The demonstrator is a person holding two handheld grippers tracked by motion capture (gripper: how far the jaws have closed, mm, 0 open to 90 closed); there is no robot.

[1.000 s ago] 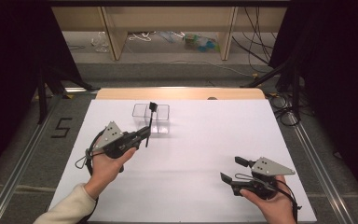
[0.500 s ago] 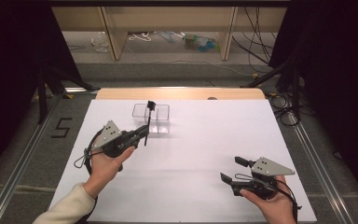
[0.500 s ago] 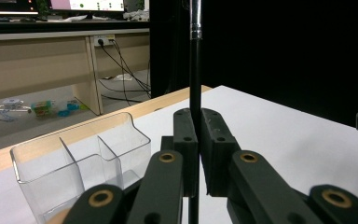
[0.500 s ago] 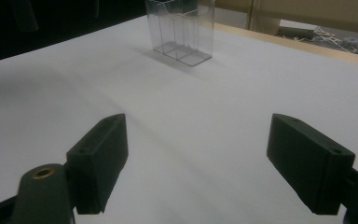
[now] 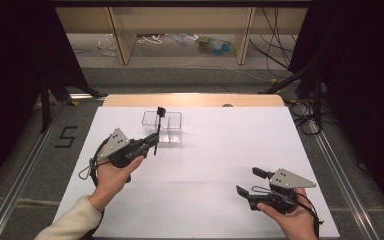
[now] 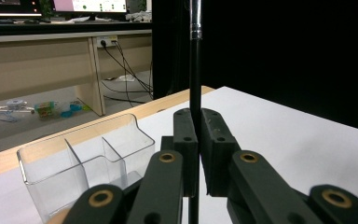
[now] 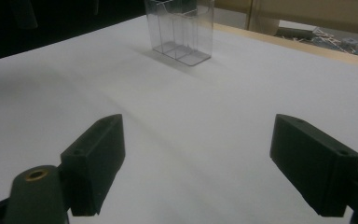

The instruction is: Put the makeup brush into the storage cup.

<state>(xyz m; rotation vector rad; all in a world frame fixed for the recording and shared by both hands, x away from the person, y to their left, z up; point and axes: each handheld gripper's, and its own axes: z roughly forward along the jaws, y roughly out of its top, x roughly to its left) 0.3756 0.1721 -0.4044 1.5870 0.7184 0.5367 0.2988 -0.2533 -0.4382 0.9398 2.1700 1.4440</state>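
My left gripper [image 5: 155,141] is clamped on a thin black brush [image 6: 195,70], held upright just short of the clear box [image 5: 162,125]. My right gripper [image 7: 198,165] gapes wide, nothing in it, box well ahead.

On the white surface [image 5: 205,150], a clear divided box [image 5: 162,126] stands near the far edge, left of the middle. The left gripper [image 5: 155,139], held in a hand [image 5: 111,172] coming from the near left corner, is clamped on a thin black brush [image 5: 158,131] that stands upright just at the box's near side, its dark head above the box's rim. The right gripper [image 5: 252,182] rests close to the near right corner in the other hand [image 5: 287,220], jaws spread and pointing left with nothing between them.
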